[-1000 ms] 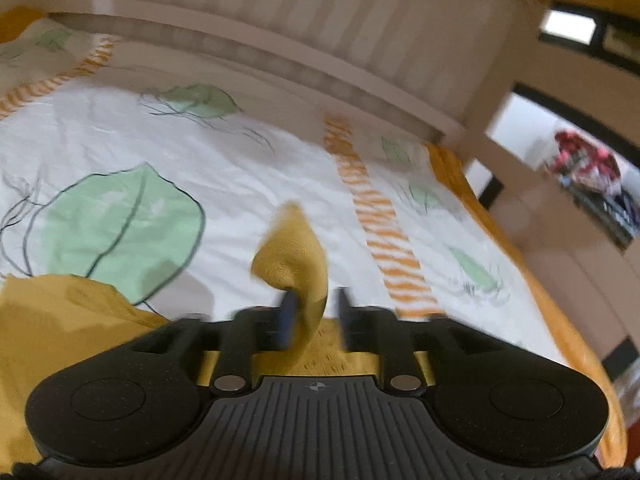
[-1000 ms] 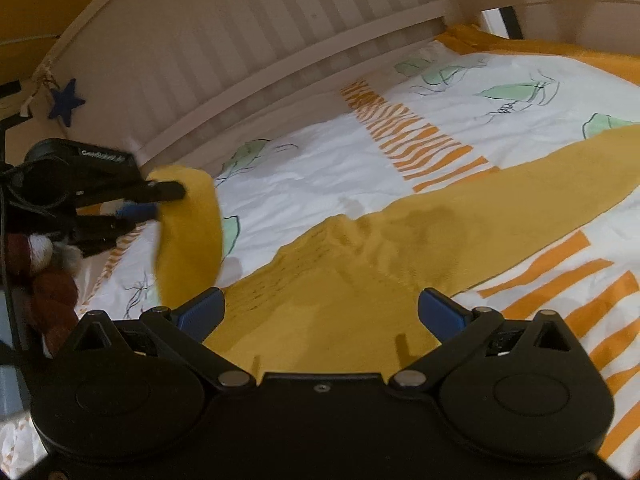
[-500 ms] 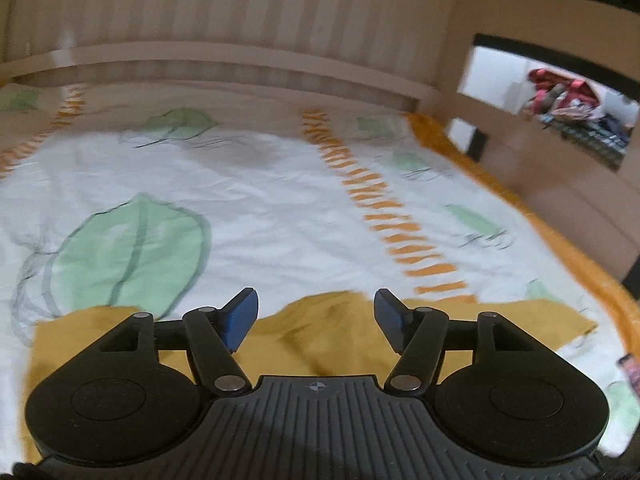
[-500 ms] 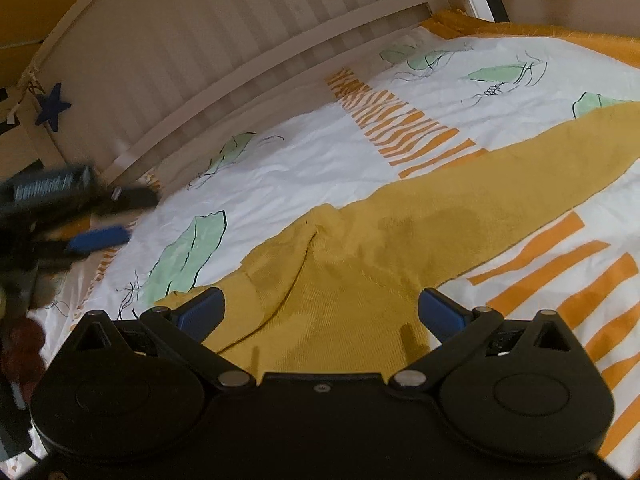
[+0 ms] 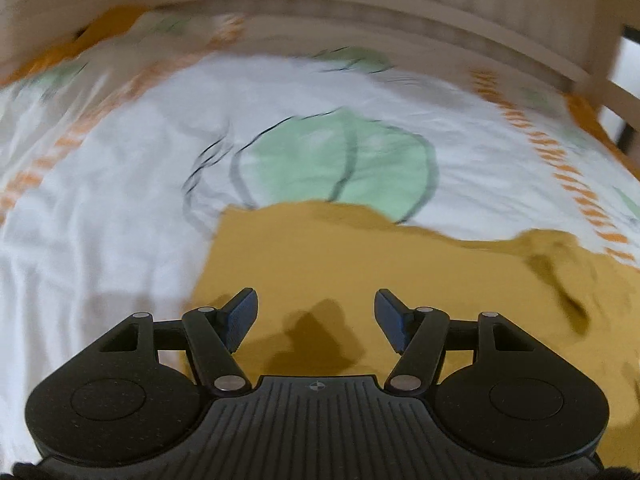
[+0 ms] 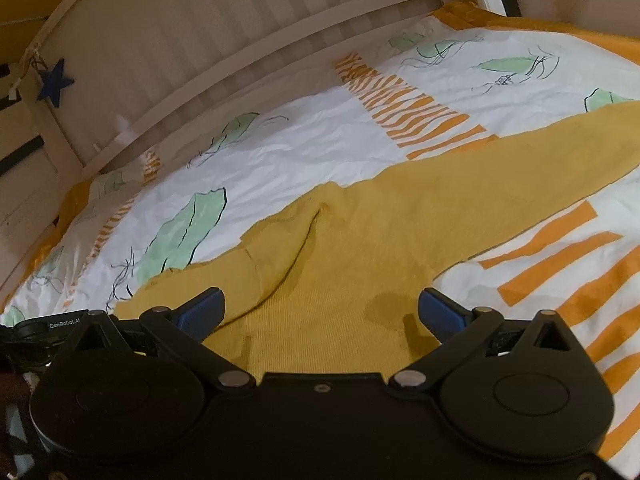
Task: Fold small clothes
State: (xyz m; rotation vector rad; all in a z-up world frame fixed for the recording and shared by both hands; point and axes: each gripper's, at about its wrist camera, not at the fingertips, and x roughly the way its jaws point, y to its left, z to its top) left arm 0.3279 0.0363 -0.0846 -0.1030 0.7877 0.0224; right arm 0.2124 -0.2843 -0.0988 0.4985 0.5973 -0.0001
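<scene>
- the garment [image 6: 360, 240] is a mustard knit lying flat on the bed [image 6: 300, 148], on a white sheet with leaf and orange stripe prints.
- in the right wrist view its long axis runs from lower left to upper right, where one long part [image 6: 520, 168] stretches away; a crease [image 6: 304, 248] crosses the middle.
- in the left wrist view a straight edge with a square corner [image 5: 224, 216] lies just ahead and slightly left of the left tongs [image 5: 316, 320].
- left tongs: jaws partly apart, nothing between them, cloth directly below; this view is blurred.
- right tongs [image 6: 320, 312]: jaws wide apart, empty, poised over the garment's near part.
- judgement: the stretched part lies ahead and to the right of the right tongs, so the right hand is nearer to it; the left hand is nearer the square corner.
- a slatted headboard [image 6: 200, 40] bounds the bed's far side.
</scene>
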